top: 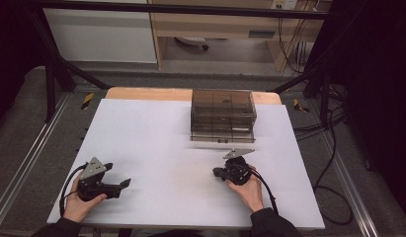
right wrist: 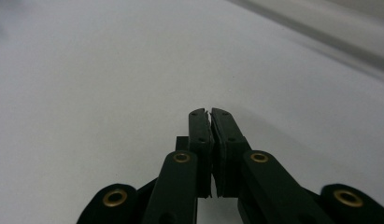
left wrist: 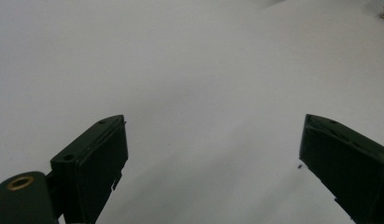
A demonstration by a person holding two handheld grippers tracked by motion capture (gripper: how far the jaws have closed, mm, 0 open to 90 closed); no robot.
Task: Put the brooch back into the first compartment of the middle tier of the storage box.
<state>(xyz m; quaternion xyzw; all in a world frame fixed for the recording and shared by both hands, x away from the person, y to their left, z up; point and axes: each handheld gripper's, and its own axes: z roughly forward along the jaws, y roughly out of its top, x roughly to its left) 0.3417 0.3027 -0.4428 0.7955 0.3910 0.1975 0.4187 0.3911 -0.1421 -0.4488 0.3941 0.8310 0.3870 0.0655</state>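
White table (top: 156, 133), big sheet over a wood top. Smoky clear compartment box (top: 223, 114) sits at the far edge, right of centre, lid down. Right gripper (right wrist: 210, 112) is nearest to it, just short of its front, jaws clenched together on nothing. Left gripper (left wrist: 213, 154) is well apart at near left, jaws released wide over bare table.

contents of the smoky plastic box (top: 223, 114) too dim to make out.

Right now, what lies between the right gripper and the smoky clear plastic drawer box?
Bare white tabletop in the high view between right gripper and drawer box.
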